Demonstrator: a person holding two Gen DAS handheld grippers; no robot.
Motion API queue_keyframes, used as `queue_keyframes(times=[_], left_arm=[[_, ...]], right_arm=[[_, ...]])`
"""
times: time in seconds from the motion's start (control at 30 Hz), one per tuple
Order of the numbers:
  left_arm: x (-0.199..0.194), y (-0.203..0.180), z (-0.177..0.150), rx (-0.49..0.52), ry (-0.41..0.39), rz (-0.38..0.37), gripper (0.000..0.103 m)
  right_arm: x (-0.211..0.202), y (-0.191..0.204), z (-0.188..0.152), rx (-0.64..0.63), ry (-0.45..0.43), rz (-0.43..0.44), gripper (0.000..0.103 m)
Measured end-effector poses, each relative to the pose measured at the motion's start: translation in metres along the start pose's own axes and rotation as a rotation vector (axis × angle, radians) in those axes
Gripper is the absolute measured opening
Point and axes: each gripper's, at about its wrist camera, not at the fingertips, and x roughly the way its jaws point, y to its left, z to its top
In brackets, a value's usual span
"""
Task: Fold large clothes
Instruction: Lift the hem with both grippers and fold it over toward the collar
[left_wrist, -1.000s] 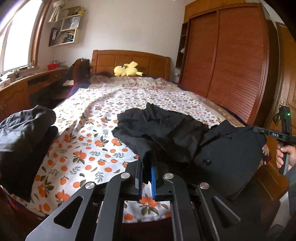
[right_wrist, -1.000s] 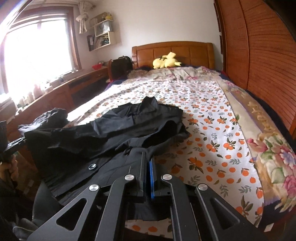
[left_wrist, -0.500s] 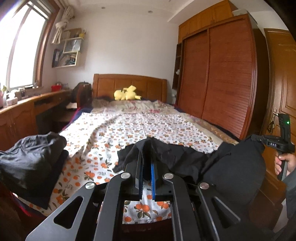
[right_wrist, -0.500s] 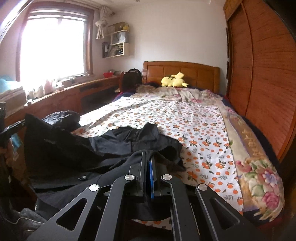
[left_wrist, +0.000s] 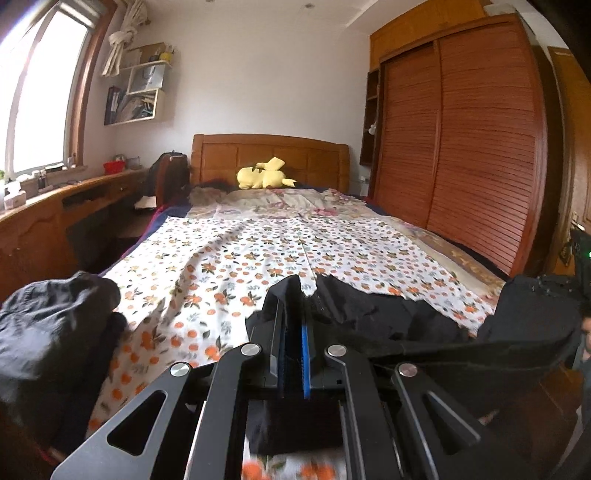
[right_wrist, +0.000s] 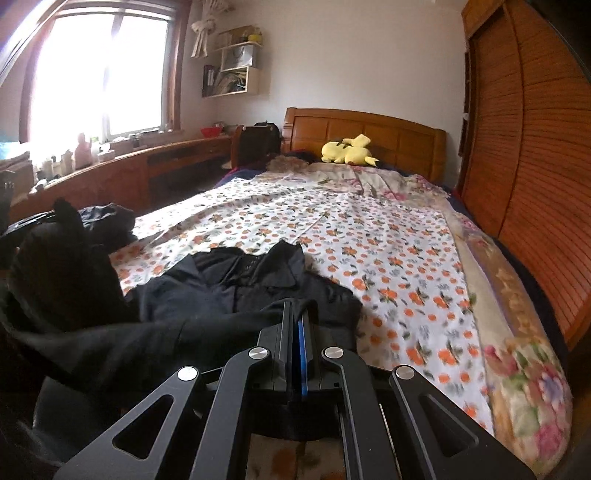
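A large black coat (left_wrist: 373, 317) lies at the foot of the bed, its collar end resting on the orange-print sheet (left_wrist: 258, 258). My left gripper (left_wrist: 293, 295) is shut on the coat's hem and holds it lifted. My right gripper (right_wrist: 297, 314) is shut on another part of the same hem; the coat (right_wrist: 236, 284) stretches between the two, raised above the bed's foot. The right gripper also shows at the right edge of the left wrist view (left_wrist: 580, 258).
A heap of dark clothes (left_wrist: 48, 325) sits at the bed's left foot corner. A yellow plush toy (left_wrist: 264, 177) lies by the wooden headboard. A wardrobe (left_wrist: 461, 147) lines the right side, a desk (left_wrist: 55, 206) the left.
Both grippers have risen with the coat's hem, lifting the near part of the coat off the bed. The views have tilted up toward the headboard and walls.
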Motion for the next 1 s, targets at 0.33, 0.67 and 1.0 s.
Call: queue_keyframes(times=[0.33,0.67,1.0], left_arm=[[0.112,0.032,0.042,-0.015,-0.016,0.036,0.007],[0.196,0.057,0.076,0.011,0.013,0.102,0.007],[0.251,0.052,0.078,0.021,0.068,0.097,0.011]], right_arm=[[0.113,-0.042,0.036,0.020,0.011,-0.052,0.002],[0.206,-0.073,0.083,-0.016,0.016,-0.183,0.001],[0.282,-0.099,0.094,0.031,0.108,-0.261,0.001]])
